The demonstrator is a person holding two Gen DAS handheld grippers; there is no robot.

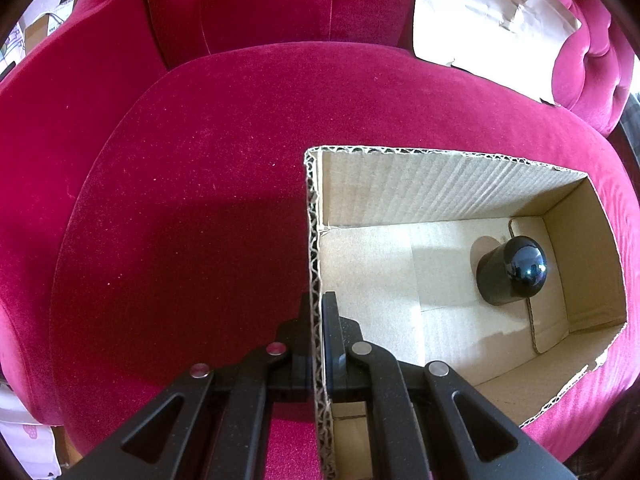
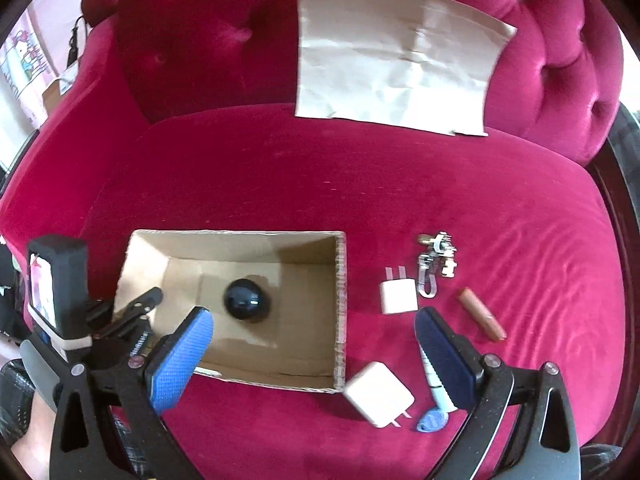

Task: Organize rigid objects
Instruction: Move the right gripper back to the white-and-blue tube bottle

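Note:
An open cardboard box [image 2: 340, 280] sits on the red velvet sofa seat [image 2: 320, 168]. A black domed object [image 2: 246, 300] lies inside it, also in the left wrist view [image 1: 510, 274]. My left gripper [image 1: 318, 304] is shut on the box's left wall [image 1: 314, 240]; it also shows in the right wrist view [image 2: 132, 312]. My right gripper [image 2: 316, 320] is open above the box's right edge. Right of the box lie a small white charger [image 2: 398, 294], a larger white charger [image 2: 378, 394], a metal part [image 2: 436, 260], a brown tube [image 2: 482, 314], a white pen [image 2: 434, 380] and a blue pick [image 2: 430, 420].
A beige paper sheet [image 2: 396, 60] leans on the tufted sofa back [image 2: 200, 40]. The sofa arm [image 1: 60, 140] rises on the left. The seat's front edge curves down at the right.

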